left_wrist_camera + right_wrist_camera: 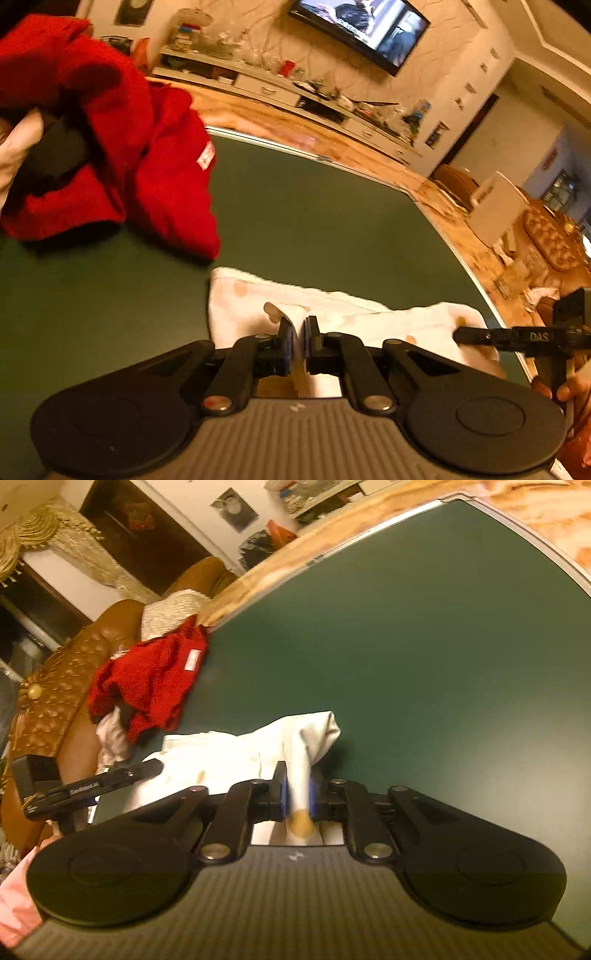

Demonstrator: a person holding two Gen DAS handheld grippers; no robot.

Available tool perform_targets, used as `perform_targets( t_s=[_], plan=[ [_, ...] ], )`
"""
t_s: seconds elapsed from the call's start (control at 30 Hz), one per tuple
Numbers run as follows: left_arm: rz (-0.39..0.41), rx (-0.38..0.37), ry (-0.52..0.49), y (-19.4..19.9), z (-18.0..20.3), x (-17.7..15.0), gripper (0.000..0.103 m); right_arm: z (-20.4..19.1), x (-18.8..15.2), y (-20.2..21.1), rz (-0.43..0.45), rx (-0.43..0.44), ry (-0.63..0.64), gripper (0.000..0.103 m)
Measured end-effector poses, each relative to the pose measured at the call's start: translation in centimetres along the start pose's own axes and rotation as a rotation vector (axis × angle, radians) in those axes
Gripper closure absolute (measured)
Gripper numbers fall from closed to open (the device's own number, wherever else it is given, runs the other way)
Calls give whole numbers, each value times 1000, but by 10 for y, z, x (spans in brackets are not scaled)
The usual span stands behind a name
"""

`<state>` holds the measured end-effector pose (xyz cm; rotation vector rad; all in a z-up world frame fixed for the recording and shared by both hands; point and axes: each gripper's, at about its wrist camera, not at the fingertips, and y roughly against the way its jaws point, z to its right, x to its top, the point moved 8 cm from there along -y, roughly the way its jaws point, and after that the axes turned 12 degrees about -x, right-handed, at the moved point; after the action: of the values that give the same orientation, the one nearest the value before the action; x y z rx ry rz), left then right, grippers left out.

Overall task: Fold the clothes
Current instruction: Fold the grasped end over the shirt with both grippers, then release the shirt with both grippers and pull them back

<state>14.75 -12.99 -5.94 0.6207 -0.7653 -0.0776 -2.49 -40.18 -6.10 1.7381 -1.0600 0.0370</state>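
- The white garment [343, 325] is spread on the green table [314, 221] at lower centre of the left wrist view; an edge is clamped by the left gripper [300, 341].
- A white fold is pinched by the right gripper [298, 792] at lower centre.
- A red garment [147, 686] is seen left of centre, at the table's edge.

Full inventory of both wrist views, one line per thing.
white garment: 1, white with tan spots, near edge of table, pinched at two places
red garment: 1, red with small white label, crumpled at table's left side
table: 1, dark green top, pale trim
television: 1, on, wall-mounted
TV cabinet: 1, white, cluttered, under television
sofa: 1, brown tufted leather, beside table
left gripper: black, shut on white garment
right gripper: black, shut on white garment
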Motion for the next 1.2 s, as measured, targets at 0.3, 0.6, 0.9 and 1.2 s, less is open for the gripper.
perform_targets(
  t_s=[0.3,0.6,0.9,1.2],
  plan=[
    [183,40,38,55,35,13,40,-25,5,51,249,-233,182,63],
    [17,126,17,-15,41,-15,50,-73,-8,-8,123,-227,411,63],
    [61,113,8,11,57,-11,47,-66,-12,16,138,-244,369,63],
    [-15,137,-84,28,99,-75,39,-77,-91,65,118,-235,481,58]
  ],
)
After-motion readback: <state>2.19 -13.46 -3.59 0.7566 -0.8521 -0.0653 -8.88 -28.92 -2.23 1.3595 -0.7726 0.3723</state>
